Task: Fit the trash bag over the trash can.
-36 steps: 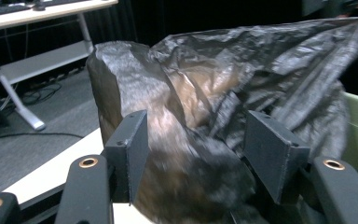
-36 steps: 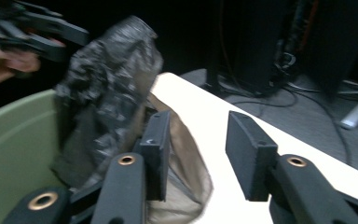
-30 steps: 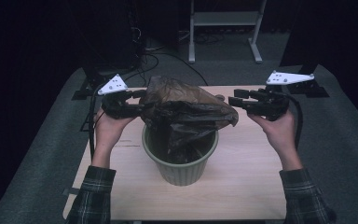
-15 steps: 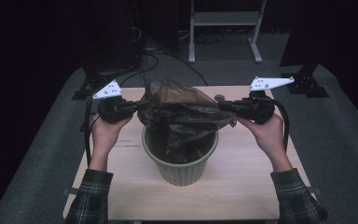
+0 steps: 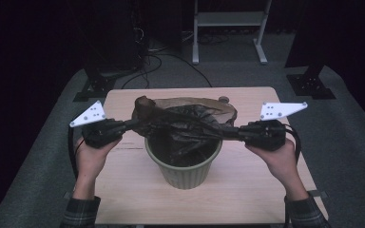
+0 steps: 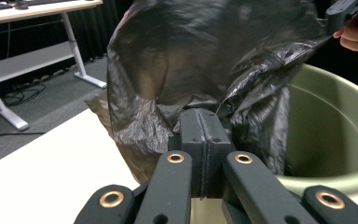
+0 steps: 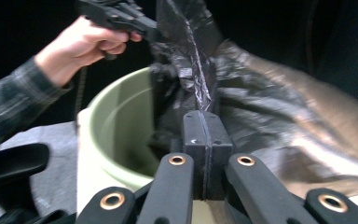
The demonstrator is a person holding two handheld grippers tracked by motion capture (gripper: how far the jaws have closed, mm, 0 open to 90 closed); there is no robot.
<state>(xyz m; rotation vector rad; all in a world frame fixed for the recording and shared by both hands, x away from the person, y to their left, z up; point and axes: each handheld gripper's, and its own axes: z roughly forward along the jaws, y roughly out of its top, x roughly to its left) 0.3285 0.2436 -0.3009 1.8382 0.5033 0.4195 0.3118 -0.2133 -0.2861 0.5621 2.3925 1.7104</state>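
A pale green bin point(image 5: 183, 167) stands in the middle of the wooden table point(image 5: 247, 199). A black bin bag point(image 5: 185, 127) is stretched across the bin's mouth between my two grippers, part of it hanging inside. My left gripper point(image 5: 135, 124) is shut on the bag's left edge, and my right gripper point(image 5: 228, 131) is shut on its right edge. In the left gripper view the shut jaws point(image 6: 204, 126) pinch crumpled bag point(image 6: 191, 60) beside the bin point(image 6: 326, 140). In the right gripper view the shut jaws point(image 7: 204, 128) clamp a fold of bag point(image 7: 284, 121) over the bin point(image 7: 116, 126).
The bin stands about midway across the table, with bare wood in front of it and on both sides. Behind the table are a white metal frame point(image 5: 228, 28), floor cables point(image 5: 161, 52) and black stand feet point(image 5: 97, 83). A white desk point(image 6: 28, 51) stands far off.
Both hands have come nearer the person and lower, the left also outward. The bag, bunched high over the bin before, is now pulled wider and flatter across its mouth.
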